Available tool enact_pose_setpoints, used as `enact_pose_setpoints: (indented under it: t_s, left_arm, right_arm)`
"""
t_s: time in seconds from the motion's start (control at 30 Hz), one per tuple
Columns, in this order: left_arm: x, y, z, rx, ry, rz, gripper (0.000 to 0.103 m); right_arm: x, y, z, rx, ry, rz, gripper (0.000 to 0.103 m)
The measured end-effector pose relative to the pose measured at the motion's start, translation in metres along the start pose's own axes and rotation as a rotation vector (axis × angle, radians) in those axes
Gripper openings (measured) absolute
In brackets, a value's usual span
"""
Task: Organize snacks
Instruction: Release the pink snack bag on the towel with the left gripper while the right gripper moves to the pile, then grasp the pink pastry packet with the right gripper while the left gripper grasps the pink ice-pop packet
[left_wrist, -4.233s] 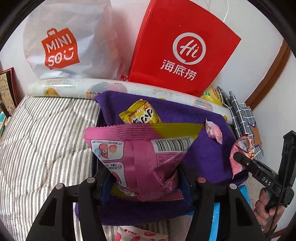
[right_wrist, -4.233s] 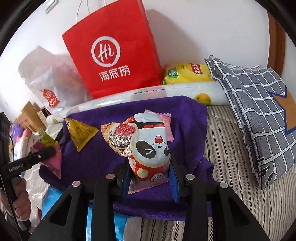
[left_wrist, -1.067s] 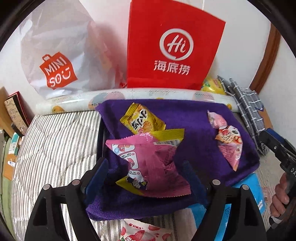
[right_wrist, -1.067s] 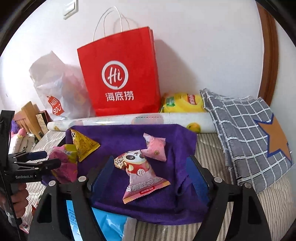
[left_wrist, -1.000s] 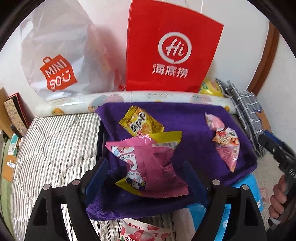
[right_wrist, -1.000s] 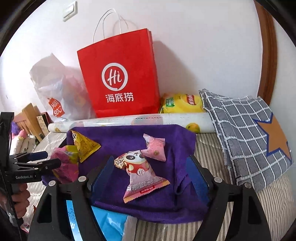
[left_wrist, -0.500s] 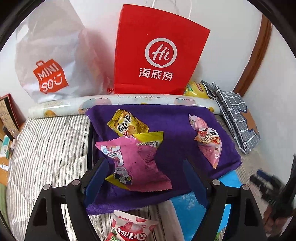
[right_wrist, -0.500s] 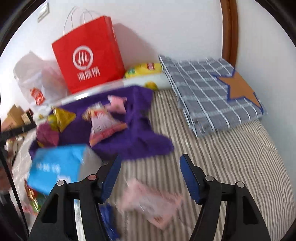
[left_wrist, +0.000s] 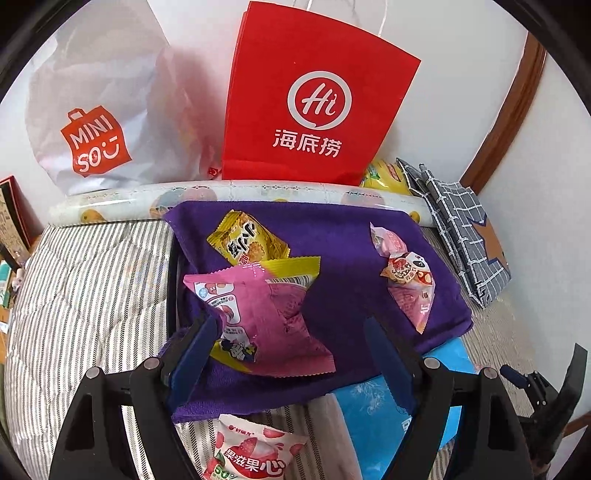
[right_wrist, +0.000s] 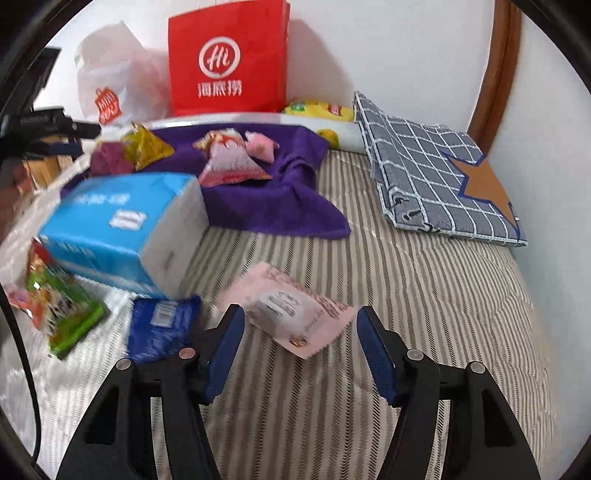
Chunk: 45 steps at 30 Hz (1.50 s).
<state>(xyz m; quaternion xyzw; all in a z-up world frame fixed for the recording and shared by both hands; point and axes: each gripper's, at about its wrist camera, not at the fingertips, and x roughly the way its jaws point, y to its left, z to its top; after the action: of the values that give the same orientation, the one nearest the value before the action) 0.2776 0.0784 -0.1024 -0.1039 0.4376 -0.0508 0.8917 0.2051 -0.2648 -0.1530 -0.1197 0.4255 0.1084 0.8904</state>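
Note:
A purple cloth (left_wrist: 332, 236) lies on the striped bed. On it lie a pink-and-yellow snack bag (left_wrist: 266, 317), a yellow cracker pack (left_wrist: 247, 245), a panda snack bag (left_wrist: 410, 284) and a small pink candy pack (left_wrist: 388, 242). My left gripper (left_wrist: 291, 354) is open just in front of the pink-and-yellow bag. My right gripper (right_wrist: 299, 339) is open, low over the bed, just in front of a pale pink snack pack (right_wrist: 291, 308). A blue snack pack (right_wrist: 162, 325) and a green-and-red pack (right_wrist: 59, 306) lie to its left. A strawberry snack bag (left_wrist: 251, 454) lies below the cloth.
A blue-and-white tissue pack (right_wrist: 125, 229) sits at the cloth's front edge. A red paper bag (left_wrist: 314, 96), a white Miniso bag (left_wrist: 96, 110) and a rolled mat (left_wrist: 229, 192) stand along the wall. A folded grey checked cloth (right_wrist: 436, 158) lies at the right.
Both grippers let go of their bags onto the purple cloth and opened. The left pulled back slightly. The right swung away right and down to the loose packs on the bed.

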Motion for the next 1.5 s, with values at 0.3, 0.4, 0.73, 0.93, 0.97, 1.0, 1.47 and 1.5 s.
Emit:
enact_pose_setpoints:
  t_s: [0.3,0.4,0.73,0.93,0.97,1.0,1.47,1.5]
  left_arm:
    - [0.006,0.001,-0.001,-0.002,0.023,0.005,0.082]
    - [0.005,0.002,-0.001,-0.005,0.019,0.001,0.082]
    - [-0.016,-0.004,0.001,0.01,-0.024,-0.031,0.082]
    - [-0.035,0.006,-0.011,-0.022,-0.013,-0.054,0.082]
    - [-0.04,0.009,-0.018,-0.026,-0.009,-0.048,0.082]
    - [-0.043,0.011,-0.024,-0.027,-0.004,-0.042,0.082]
    - [-0.063,0.013,-0.13,-0.007,0.13,-0.087,0.082]
    - [-0.06,0.009,-0.137,0.005,0.151,-0.107,0.082]
  right_arm:
    - [0.025,0.0,0.021,-0.006,0.02,0.023,0.065]
    - [0.036,-0.001,0.023,0.023,0.053,0.048,0.064]
    - [0.013,-0.016,0.011,0.191,0.025,0.113,0.04]
    - [-0.014,-0.012,-0.003,0.237,-0.015,0.127,0.04]
    - [-0.018,-0.01,-0.006,0.237,-0.019,0.126,0.04]
    - [-0.022,-0.007,-0.008,0.237,-0.024,0.123,0.04]
    - [-0.054,0.016,-0.033,0.258,-0.052,0.136,0.04]
    - [-0.056,0.018,-0.035,0.255,-0.051,0.142,0.04]
